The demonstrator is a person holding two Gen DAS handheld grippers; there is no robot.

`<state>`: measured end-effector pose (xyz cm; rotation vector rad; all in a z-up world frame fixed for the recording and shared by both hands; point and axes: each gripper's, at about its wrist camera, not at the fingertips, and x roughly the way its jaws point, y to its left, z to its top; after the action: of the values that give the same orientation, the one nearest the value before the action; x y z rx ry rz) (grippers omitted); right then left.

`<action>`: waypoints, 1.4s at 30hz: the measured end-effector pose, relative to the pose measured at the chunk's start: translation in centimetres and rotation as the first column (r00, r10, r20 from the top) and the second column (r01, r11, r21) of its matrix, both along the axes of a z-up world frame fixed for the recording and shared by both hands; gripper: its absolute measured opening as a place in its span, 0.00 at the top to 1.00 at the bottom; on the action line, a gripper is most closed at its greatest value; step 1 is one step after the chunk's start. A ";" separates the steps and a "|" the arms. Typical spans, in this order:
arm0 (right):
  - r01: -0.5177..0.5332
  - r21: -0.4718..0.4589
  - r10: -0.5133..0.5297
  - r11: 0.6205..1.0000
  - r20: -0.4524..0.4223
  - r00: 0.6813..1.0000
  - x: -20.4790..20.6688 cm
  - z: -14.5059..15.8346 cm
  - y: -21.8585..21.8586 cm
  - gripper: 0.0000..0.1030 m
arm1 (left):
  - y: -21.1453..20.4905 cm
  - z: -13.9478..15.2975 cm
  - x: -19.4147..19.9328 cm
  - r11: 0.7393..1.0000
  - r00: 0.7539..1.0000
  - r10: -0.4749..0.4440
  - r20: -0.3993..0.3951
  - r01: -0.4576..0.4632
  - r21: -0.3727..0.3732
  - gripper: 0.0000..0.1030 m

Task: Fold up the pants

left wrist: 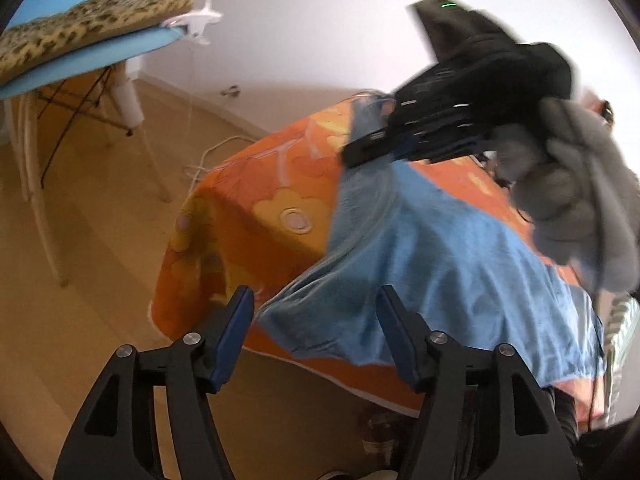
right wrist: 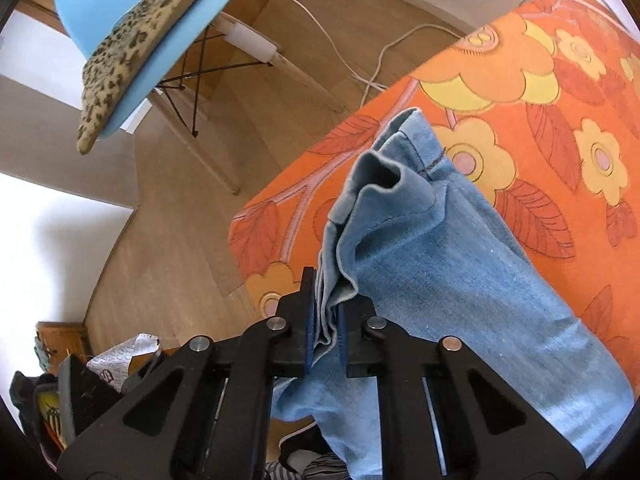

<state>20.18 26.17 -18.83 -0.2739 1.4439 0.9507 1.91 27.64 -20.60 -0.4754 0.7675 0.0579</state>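
Covering a table, an orange flowered cloth [right wrist: 532, 80], with light blue denim pants [left wrist: 440, 248] spread across it and one edge hanging over the near side. Beyond, on the wooden floor, a blue chair [right wrist: 100, 4] bearing a leopard-print cushion [right wrist: 132, 48]. Clamped on a bunched hem of the pants, the right gripper [right wrist: 326, 332], its jaws nearly together with folds of denim pinched between the blue pads. Hovering just off the table edge beside the draped cloth, the left gripper [left wrist: 316, 332], jaws apart and holding nothing. Best handled, probably, by closing the free jaws on a matching edge before lifting, keeping both grips level so the fabric folds flat rather than twisting or sliding off the table.
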 end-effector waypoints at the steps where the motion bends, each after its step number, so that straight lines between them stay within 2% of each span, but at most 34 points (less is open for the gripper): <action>1: -0.002 0.005 0.002 1.000 0.003 1.000 0.0 0.4 -0.2 0.92 | 0.3 -0.2 -0.1 1.000 1.000 0.014 -0.008 -0.014 -0.024 0.38; 6: -0.008 0.031 0.008 0.999 0.005 1.000 -0.3 1.6 -0.6 0.93 | 1.5 -1.5 0.6 0.991 0.999 0.032 0.002 -0.031 -0.133 0.36; 10: -0.009 0.056 0.008 0.998 0.008 1.000 -0.6 2.6 -1.5 0.93 | 1.7 -1.6 0.6 0.972 0.997 0.012 0.080 0.007 -0.234 0.40; 11: -0.004 0.062 0.003 0.998 0.010 1.000 -0.6 2.9 -1.7 0.93 | 1.4 -1.4 0.6 0.968 0.995 0.009 0.095 0.015 -0.249 0.59; 12: 0.000 0.067 -0.001 0.998 0.012 1.000 -0.6 3.3 -2.0 0.93 | 1.1 -1.1 0.6 0.968 0.995 0.008 0.099 0.017 -0.251 0.82; 16: 0.013 0.092 -0.015 0.996 0.020 1.000 -0.4 4.7 -3.1 0.94 | -0.3 1.4 0.1 0.977 0.988 -0.019 0.154 0.051 -0.206 0.84; 22: 0.043 0.188 -0.047 0.981 0.014 0.999 0.3 9.2 -5.9 0.94 | -2.1 8.8 -1.2 0.982 0.957 -0.081 0.279 0.125 -0.144 0.85; 27: 0.055 0.291 -0.074 0.955 0.055 0.996 -0.1 14.9 -9.5 0.94 | -6.1 16.5 -0.8 0.967 0.902 -0.221 0.370 0.252 -0.037 0.85; 31: 0.082 0.355 -0.124 0.931 0.098 0.987 0.0 19.8 -14.9 0.94 | -10.8 20.7 0.3 0.931 0.848 -0.342 0.405 0.364 0.022 0.85; 34: 0.122 0.390 -0.191 0.913 0.142 0.971 0.0 23.2 -20.5 0.94 | -14.7 23.0 1.3 0.897 0.803 -0.416 0.427 0.440 0.048 0.85; 37: 0.172 0.409 -0.262 0.896 0.174 0.949 -0.1 25.6 -26.5 0.94 | -19.5 24.8 2.1 0.850 0.745 -0.502 0.440 0.519 0.090 0.86; 42: 0.267 0.408 -0.375 0.873 0.211 0.903 0.3 27.8 -36.8 0.94 | -28.2 26.1 4.0 0.746 0.640 -0.630 0.440 0.655 0.117 0.86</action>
<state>20.46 -10.59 9.00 0.1116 0.9795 0.8452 5.89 -0.51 5.46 -0.2208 0.4313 -0.7386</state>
